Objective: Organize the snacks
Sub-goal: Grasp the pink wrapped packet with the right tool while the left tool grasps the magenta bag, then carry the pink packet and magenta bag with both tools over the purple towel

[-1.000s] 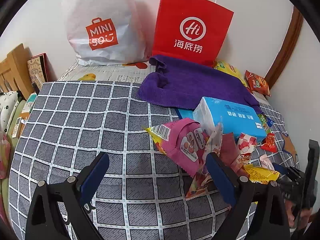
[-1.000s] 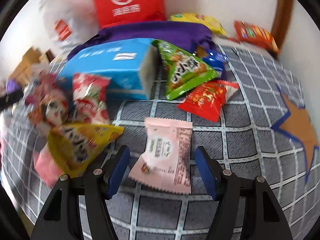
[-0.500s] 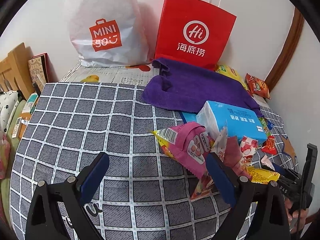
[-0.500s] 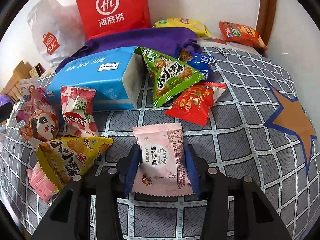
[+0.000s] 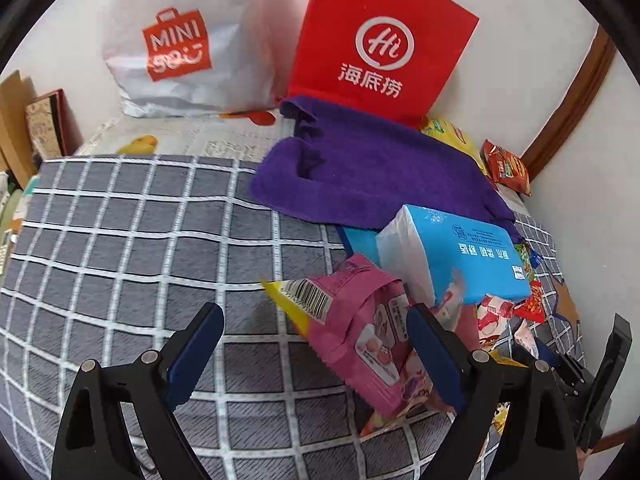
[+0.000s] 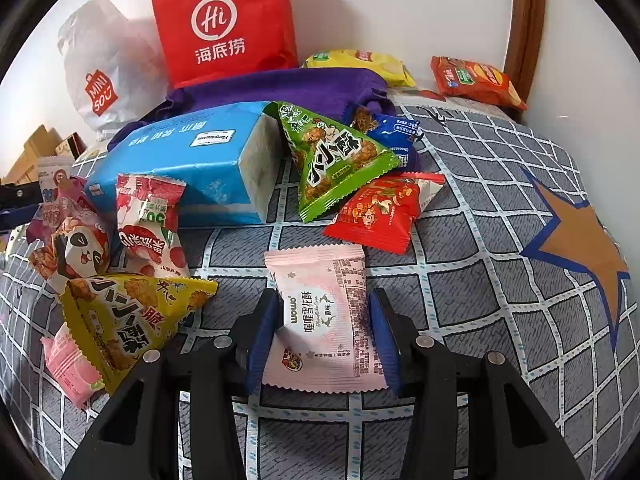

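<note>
In the right wrist view my right gripper (image 6: 322, 326) is shut on a pale pink snack packet (image 6: 322, 316), which still rests on the grey checked bedspread (image 6: 472, 264). Around it lie a yellow triangular packet (image 6: 128, 316), a red-and-white packet (image 6: 150, 224), a green triangular packet (image 6: 334, 156) and a red packet (image 6: 380, 212). In the left wrist view my left gripper (image 5: 314, 344) is open above the bedspread (image 5: 120, 248), with a magenta snack bag (image 5: 360, 332) lying just inside its right finger.
A blue tissue pack (image 6: 188, 168) lies behind the snacks, also in the left wrist view (image 5: 460, 256). A purple towel (image 5: 368, 176), a red paper bag (image 5: 380, 40) and a white plastic bag (image 5: 180, 40) stand against the wall. Two snack bags (image 6: 474, 80) lie at the back right.
My right gripper closed its fingers onto the pink packet. My left gripper shifted toward the magenta bag and stayed open.
</note>
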Motion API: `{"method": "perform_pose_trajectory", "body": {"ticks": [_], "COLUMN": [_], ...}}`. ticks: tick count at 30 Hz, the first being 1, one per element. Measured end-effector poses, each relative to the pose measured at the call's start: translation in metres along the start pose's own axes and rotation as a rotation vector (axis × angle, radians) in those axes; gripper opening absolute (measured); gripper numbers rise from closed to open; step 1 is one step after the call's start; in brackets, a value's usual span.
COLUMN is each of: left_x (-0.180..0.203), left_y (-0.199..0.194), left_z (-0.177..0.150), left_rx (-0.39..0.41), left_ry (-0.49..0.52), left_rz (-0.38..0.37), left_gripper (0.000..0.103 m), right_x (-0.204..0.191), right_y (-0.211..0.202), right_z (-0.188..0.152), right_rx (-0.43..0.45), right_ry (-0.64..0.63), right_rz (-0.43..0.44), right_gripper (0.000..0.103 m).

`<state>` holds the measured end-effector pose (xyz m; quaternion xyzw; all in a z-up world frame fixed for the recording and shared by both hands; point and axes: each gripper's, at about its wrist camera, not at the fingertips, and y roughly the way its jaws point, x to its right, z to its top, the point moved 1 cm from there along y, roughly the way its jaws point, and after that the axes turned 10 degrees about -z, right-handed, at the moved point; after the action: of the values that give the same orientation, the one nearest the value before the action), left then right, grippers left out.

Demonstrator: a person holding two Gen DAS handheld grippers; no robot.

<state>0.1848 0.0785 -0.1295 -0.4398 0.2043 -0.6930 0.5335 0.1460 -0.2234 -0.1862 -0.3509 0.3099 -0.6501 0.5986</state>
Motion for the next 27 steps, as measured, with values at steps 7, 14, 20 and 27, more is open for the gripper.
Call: {"method": "perform_pose_trajectory", "body": {"ticks": [7, 14, 20, 27], "left_x": [0.004, 0.007, 0.004, -0.008], "left_y": [0.026, 0.038, 0.029, 0.000], "left_z": [0.001, -0.001, -0.004, -0.015], "left_rx": [-0.055, -0.082, -0.083, -0.042], "left_ry": [0.007, 0.011, 0.004, -0.032], "left_rz": [-0.035, -0.077, -0.102, -0.087], "left_gripper": [0.092, 0.078, 0.065, 0.062], "right_x": [-0.002, -0.004, -0.004, 0.000], "right_y": [0.001, 0.001, 0.002, 0.001], "right_z": [0.000, 0.001, 0.001, 0.000], "right_rx": [0.001, 0.001, 0.002, 0.005], "right_ry": [-0.010, -0.015, -0.014, 0.011], "right_rz": [-0.001, 0.002, 0.003, 0.014], "right_gripper": [0.049, 0.050, 0.050, 0.046]}}
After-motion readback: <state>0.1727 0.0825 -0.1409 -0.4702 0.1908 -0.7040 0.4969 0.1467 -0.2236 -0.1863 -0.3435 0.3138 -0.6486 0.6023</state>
